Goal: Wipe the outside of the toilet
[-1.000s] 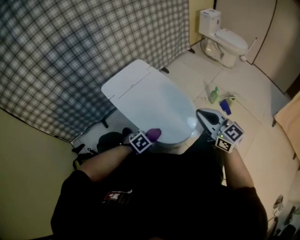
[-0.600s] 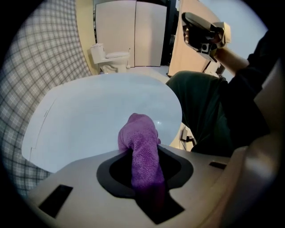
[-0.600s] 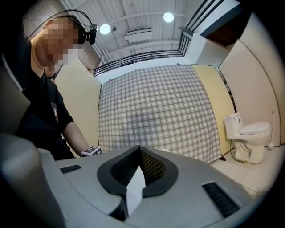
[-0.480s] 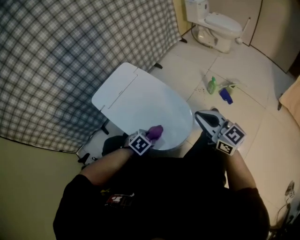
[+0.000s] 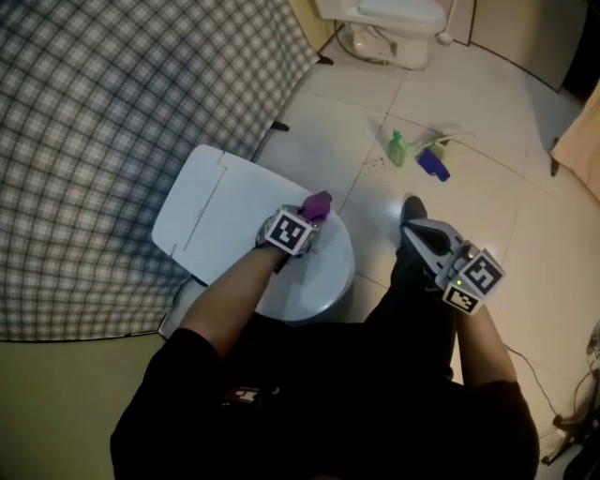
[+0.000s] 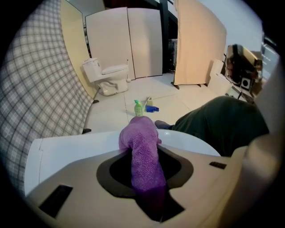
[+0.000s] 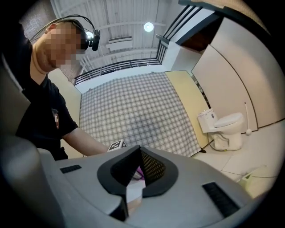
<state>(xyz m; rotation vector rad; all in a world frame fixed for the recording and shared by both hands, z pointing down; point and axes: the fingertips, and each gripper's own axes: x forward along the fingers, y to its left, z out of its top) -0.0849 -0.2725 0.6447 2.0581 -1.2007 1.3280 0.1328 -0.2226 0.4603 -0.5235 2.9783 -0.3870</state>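
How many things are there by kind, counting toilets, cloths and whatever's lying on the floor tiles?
toilets: 2 (near toilet, far toilet)
purple cloth: 1
green bottle: 1
blue object: 1
total: 5

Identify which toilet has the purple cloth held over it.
The nearer toilet, below the left hand-held gripper clamping the purple cloth; the other toilet stands far off by the wall.
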